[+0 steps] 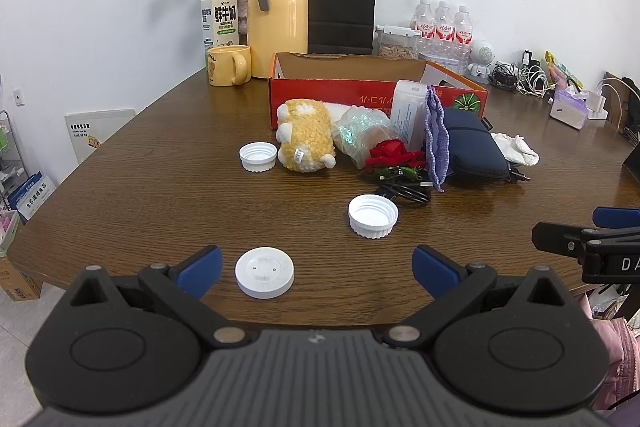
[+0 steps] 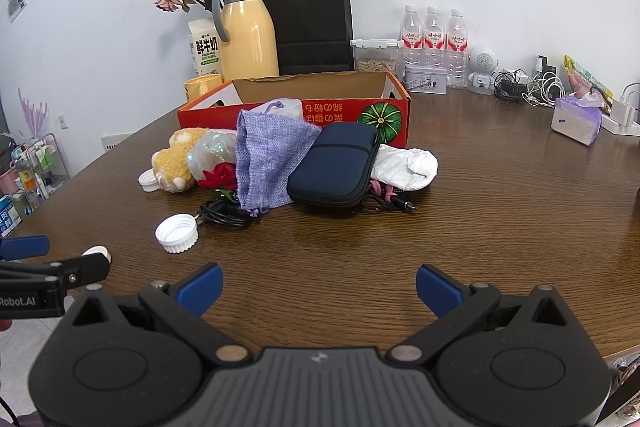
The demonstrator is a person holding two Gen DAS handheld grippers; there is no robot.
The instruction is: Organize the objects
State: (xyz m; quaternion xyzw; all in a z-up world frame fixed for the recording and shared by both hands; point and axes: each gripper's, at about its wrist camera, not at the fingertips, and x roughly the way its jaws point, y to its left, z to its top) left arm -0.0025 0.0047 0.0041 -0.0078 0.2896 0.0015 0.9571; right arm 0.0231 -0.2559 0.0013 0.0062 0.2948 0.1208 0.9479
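Clutter pile (image 2: 304, 163) fronts the red box (image 2: 352, 111); white caps (image 1: 373, 215) lie nearer.

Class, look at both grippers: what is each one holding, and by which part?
Nothing is held. The left gripper and the right gripper are both open above the table.

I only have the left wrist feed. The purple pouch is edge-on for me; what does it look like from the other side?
Observer: In the right wrist view the purple pouch lies broad and flat, leaning on the navy case.
Operator: Anything behind the case I'm missing?
Observer: A pink item pokes out under the case's right end, beside the white cloth.
Operator: And near the water bottles?
Observer: A small tin stands in front of the bottles, clear in that view.
Operator: Is the right gripper holding something?
Observer: No, the right gripper is open over bare table.
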